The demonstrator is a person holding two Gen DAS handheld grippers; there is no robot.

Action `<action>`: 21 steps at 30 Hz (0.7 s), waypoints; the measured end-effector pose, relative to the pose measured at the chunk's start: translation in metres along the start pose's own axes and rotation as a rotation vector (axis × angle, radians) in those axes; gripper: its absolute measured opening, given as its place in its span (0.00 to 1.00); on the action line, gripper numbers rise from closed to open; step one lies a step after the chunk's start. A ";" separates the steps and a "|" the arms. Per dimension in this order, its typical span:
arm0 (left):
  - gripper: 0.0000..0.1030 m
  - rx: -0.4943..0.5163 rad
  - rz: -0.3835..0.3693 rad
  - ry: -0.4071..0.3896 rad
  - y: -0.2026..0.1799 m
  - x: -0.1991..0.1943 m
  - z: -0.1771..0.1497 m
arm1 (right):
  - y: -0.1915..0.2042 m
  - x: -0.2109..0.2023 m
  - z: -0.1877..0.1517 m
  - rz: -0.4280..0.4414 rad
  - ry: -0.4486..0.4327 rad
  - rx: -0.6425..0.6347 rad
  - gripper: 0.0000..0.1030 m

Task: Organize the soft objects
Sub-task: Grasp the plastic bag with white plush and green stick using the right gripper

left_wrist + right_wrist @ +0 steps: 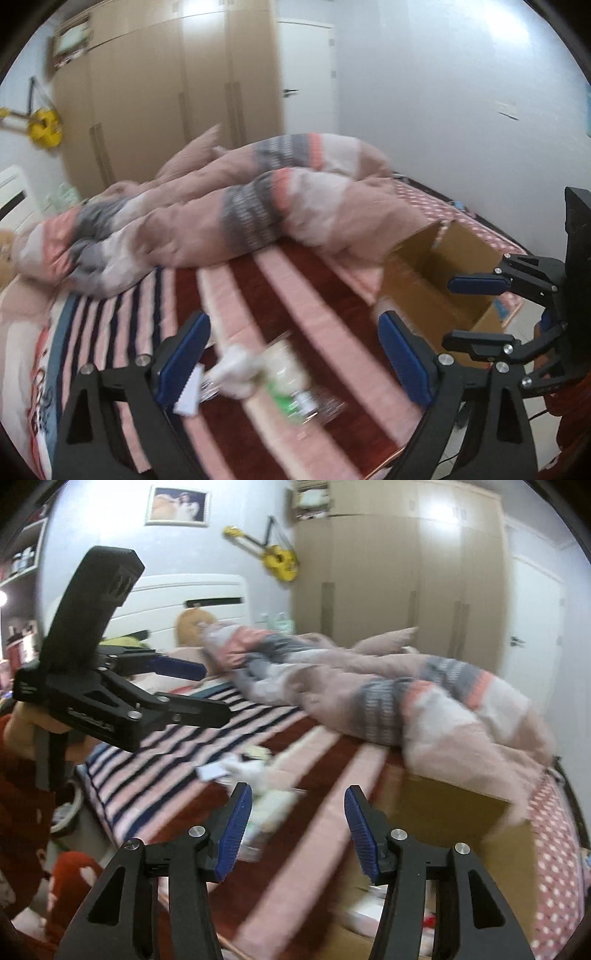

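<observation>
The small soft things I am sorting lie in a loose, blurred heap on the striped bedspread (295, 280): a white plush-like lump (236, 371), a clear packet with green print (291, 384) just right of it, and a white card (190, 393) at its left edge. My left gripper (293, 363) hangs right over this heap with its blue-padded jaws spread wide on either side of it, holding nothing; I cannot tell whether the pads touch the cloth. From the right wrist view the same heap (258, 775) sits just beyond my right gripper (297, 830), slightly to its left, and that gripper too stands wide apart and carries nothing. To the right of the heap an open cardboard box (439, 269) rests on the bed near its right edge; in the right wrist view its brown wall (454, 808) is close on the right, with some blurred items inside that I cannot identify. Farther back a rumpled pink duvet (207, 221) with grey and coral bands stretches across the bed, one end draped against the box's far flap. Beyond it stand a tall beige wardrobe (162, 85), a white door (308, 70) to its right, a yellow toy guitar (275, 557) hung on the wall, and a white headboard (177, 605).
</observation>
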State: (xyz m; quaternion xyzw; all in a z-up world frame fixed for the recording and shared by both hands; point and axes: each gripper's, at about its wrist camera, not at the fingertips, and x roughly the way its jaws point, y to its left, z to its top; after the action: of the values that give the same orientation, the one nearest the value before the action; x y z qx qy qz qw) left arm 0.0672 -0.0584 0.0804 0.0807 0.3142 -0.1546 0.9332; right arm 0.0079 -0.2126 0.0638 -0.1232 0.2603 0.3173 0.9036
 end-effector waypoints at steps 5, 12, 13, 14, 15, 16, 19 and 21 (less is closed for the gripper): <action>0.91 -0.060 0.073 0.028 0.054 -0.007 -0.043 | 0.035 0.056 0.004 0.081 0.094 0.012 0.48; 0.91 -0.131 0.080 0.093 0.107 0.015 -0.109 | 0.037 0.153 -0.018 0.031 0.265 0.120 0.68; 0.91 -0.135 0.075 0.100 0.110 0.020 -0.115 | 0.036 0.168 -0.022 0.016 0.292 0.123 0.68; 0.91 -0.138 0.072 0.107 0.115 0.025 -0.123 | 0.037 0.179 -0.027 0.005 0.315 0.125 0.68; 0.91 -0.143 0.070 0.113 0.119 0.031 -0.130 | 0.036 0.191 -0.030 -0.006 0.337 0.126 0.68; 0.91 -0.148 0.067 0.116 0.122 0.034 -0.137 | 0.036 0.204 -0.034 -0.020 0.361 0.130 0.68; 0.91 -0.172 0.040 0.121 0.130 0.045 -0.150 | 0.030 0.233 -0.041 -0.059 0.419 0.146 0.68; 0.91 -0.183 0.022 0.120 0.135 0.051 -0.155 | 0.027 0.247 -0.044 -0.066 0.445 0.151 0.68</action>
State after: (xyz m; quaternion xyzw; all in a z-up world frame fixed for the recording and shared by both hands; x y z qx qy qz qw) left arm 0.0641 0.0952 -0.0658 0.0076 0.3812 -0.1098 0.9179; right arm 0.1368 -0.0830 -0.1094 -0.1304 0.4721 0.2322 0.8403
